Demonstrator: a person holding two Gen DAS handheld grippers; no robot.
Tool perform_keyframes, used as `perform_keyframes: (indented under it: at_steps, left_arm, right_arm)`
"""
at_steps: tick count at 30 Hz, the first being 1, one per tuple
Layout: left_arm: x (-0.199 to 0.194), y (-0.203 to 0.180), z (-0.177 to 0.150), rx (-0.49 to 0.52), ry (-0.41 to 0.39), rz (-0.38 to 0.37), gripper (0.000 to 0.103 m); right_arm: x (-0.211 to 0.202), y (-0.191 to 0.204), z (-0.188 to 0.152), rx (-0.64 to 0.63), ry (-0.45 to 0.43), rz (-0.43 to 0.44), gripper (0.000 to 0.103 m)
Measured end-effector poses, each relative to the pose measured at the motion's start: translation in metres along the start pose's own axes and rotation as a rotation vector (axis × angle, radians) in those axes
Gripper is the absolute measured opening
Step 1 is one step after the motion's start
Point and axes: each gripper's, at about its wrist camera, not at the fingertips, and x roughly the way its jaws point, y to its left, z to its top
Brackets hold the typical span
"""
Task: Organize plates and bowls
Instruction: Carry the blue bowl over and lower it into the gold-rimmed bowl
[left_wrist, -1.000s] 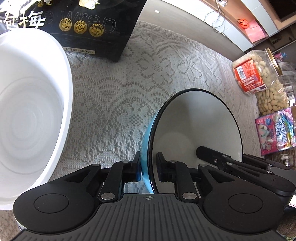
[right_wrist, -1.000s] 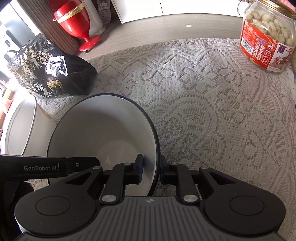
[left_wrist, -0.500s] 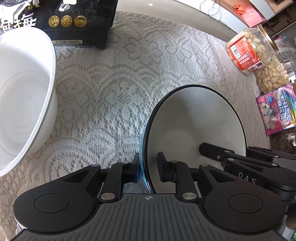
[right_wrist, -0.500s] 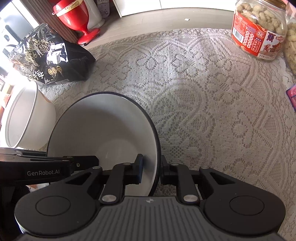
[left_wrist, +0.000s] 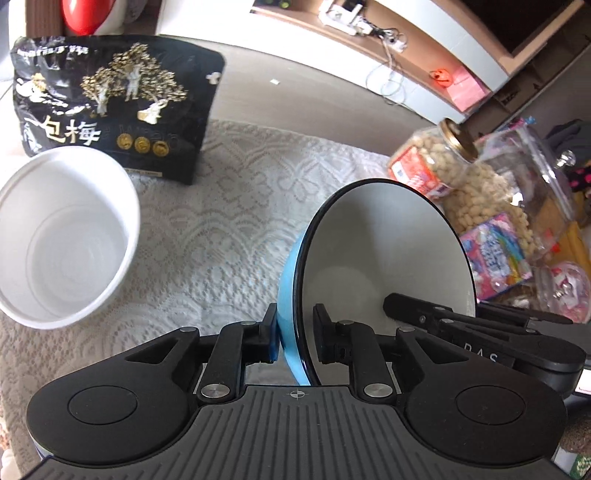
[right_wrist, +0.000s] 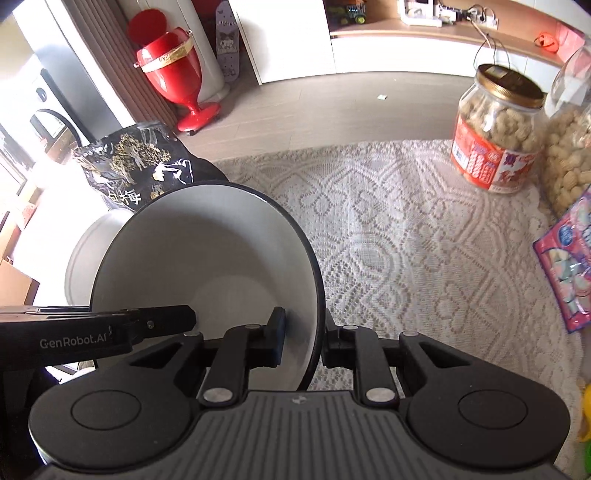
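- Both grippers pinch the same blue bowl (left_wrist: 384, 258) by its rim. Left gripper (left_wrist: 294, 339) fingers are clamped across the near left wall, one finger on the blue outside, one on the white inside.
- Right gripper (right_wrist: 303, 338) fingers are clamped on the opposite rim; in its view the bowl (right_wrist: 207, 273) fills the 9 to 12 o'clock area.
- Change since a second ago: the bowl is higher off the lace cloth (left_wrist: 236, 221), and both cameras now see further out to the floor and the room's cabinets. The white bowl (left_wrist: 62, 236) sat huge at 9 o'clock in the left view; now it is smaller and fully visible at 9-10 o'clock.
- The grip hasn't shifted; the rim sits between the fingers the same way in all frames.
- Bowl is off the desk, tilted, opening facing the right side in the left view.
- My read: this is the lift-and-carry phase, and the white bowl looks like the stacking target. From the right wrist view, the white bowl (right_wrist: 85, 254) lies behind the held bowl at 9-10 o'clock, beside the black snack bag (right_wrist: 136, 166).
- Peanut jar (right_wrist: 496, 136) and candy packet (left_wrist: 495, 254) sit at 2-3 o'clock, well away from the likely path.
- Risk: a two-point rim hold can twist if the hands drift apart.
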Motion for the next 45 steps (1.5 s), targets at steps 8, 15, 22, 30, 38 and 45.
perform_keyframes:
  at_steps: [8,15,22,30,38,45]
  left_arm:
    - [0.016,-0.051,-0.056,0.152,0.185,-0.154,0.02]
    - [0.042,-0.06,-0.09,0.216,0.28,-0.119,0.02]
    - [0.054,-0.047,-0.087,0.171,0.323,-0.125,0.022]
    - [0.056,-0.047,-0.085,0.191,0.352,-0.151,0.027]
    - [0.047,-0.056,-0.087,0.272,0.338,-0.133,0.028]
    - [0.036,-0.065,-0.087,0.376,0.227,-0.026,0.027]
  right_arm:
    - [-0.051,-0.042,-0.051,0.036,0.058,-0.088,0.019]
    - [-0.039,-0.059,-0.086,0.068,0.138,-0.104,0.019]
    - [-0.021,-0.065,-0.089,0.102,0.183,-0.079,0.02]
    - [-0.015,-0.069,-0.091,0.117,0.198,-0.063,0.022]
    - [-0.021,-0.066,-0.095,0.108,0.198,-0.049,0.022]
    - [-0.027,-0.064,-0.097,0.095,0.185,-0.054,0.018]
